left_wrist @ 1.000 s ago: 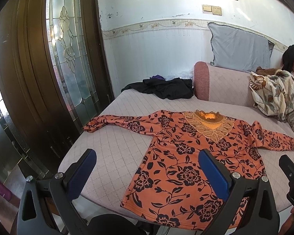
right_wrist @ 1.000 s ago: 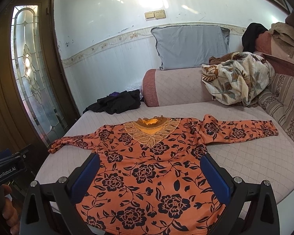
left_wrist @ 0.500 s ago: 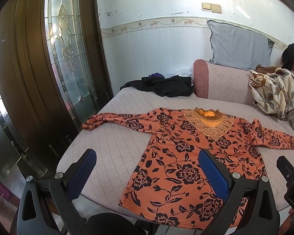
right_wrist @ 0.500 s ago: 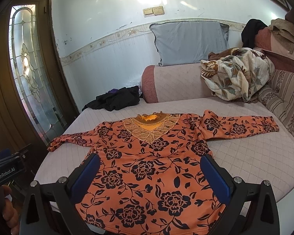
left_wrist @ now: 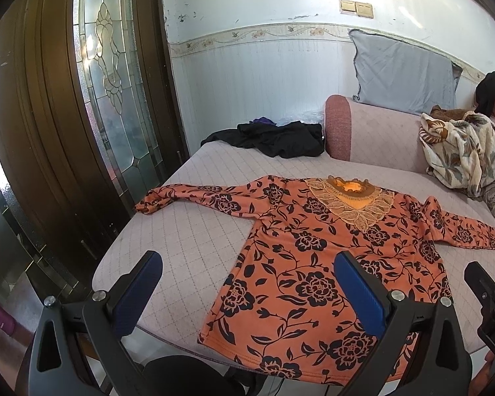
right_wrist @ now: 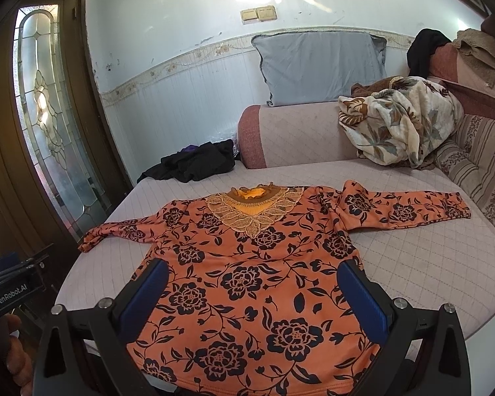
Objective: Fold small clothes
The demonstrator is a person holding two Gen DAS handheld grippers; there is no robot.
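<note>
An orange long-sleeved top with black flowers and a lace collar (left_wrist: 316,257) (right_wrist: 247,264) lies flat, front up, on a quilted pale cushion, both sleeves spread sideways. My left gripper (left_wrist: 247,264) hovers open above the near left part of the top, one finger over bare cushion, nothing between its blue pads (left_wrist: 358,293). My right gripper (right_wrist: 252,270) is open too, held over the lower body of the top near its hem. Neither touches the cloth. The right gripper's body shows at the right edge of the left wrist view.
A heap of black clothes (left_wrist: 280,138) (right_wrist: 194,163) lies at the cushion's far end. A sofa armrest (right_wrist: 300,132), a grey pillow (right_wrist: 316,66) and a flowered blanket (right_wrist: 399,122) stand behind. A dark wooden door with leaded glass (left_wrist: 109,76) runs along the left.
Both grippers have drawn back and slightly up from the top, so it looks smaller and farther. Both stay open. The top has not moved.
</note>
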